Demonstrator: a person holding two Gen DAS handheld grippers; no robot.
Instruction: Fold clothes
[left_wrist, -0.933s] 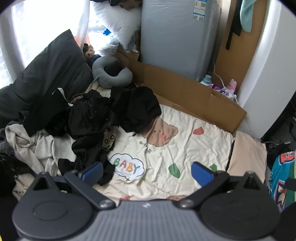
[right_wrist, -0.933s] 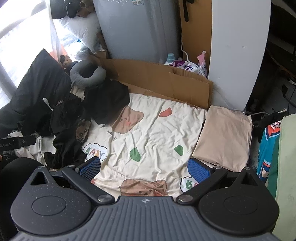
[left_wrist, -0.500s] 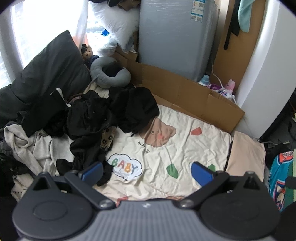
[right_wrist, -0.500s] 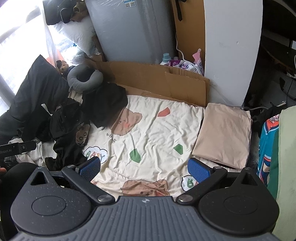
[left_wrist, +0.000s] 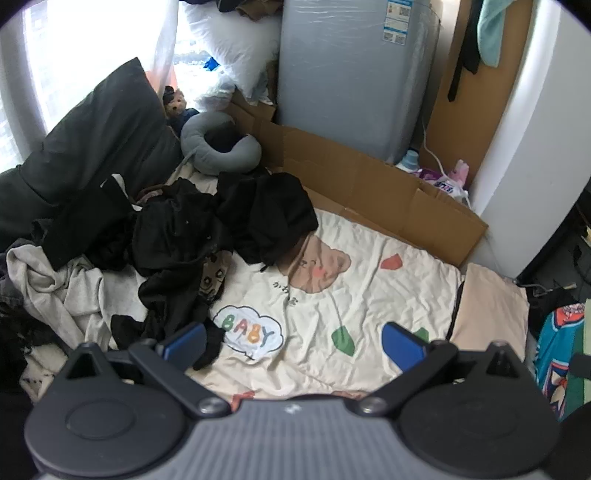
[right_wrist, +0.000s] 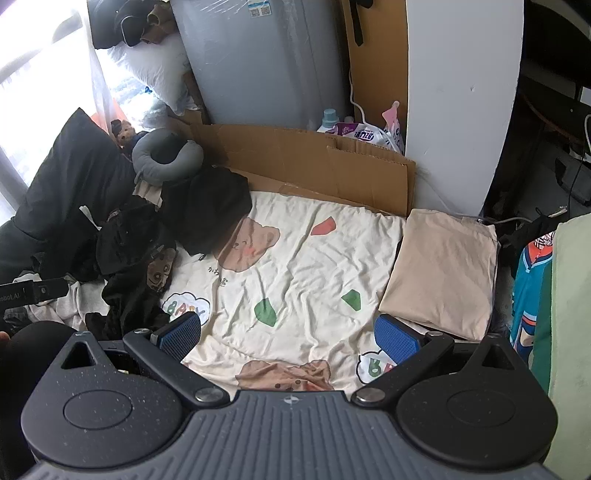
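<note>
A heap of black clothes (left_wrist: 192, 236) (right_wrist: 147, 240) lies crumpled on the left of a cream cartoon blanket (left_wrist: 332, 295) (right_wrist: 303, 266), with pale grey-white garments (left_wrist: 62, 291) beside it. A folded beige garment (left_wrist: 487, 310) (right_wrist: 443, 269) rests flat at the blanket's right edge. My left gripper (left_wrist: 293, 341) hovers open above the blanket's near part, its left fingertip (left_wrist: 184, 339) over the heap's edge. My right gripper (right_wrist: 288, 334) is open too, above the blanket, holding nothing. The left gripper's black arm (right_wrist: 33, 291) shows at the left edge of the right wrist view.
A dark pillow (left_wrist: 99, 140), a grey neck pillow (left_wrist: 221, 147) and a small teddy (left_wrist: 175, 103) sit at the back left. Flattened cardboard (left_wrist: 369, 192) and a grey appliance (left_wrist: 351, 74) stand behind the blanket. A white wall (right_wrist: 461, 92) and colourful fabric (right_wrist: 532, 288) bound the right.
Both grippers have drifted slightly; the scene has slid a little in each view. Jaws stay open and no cloth has moved.
</note>
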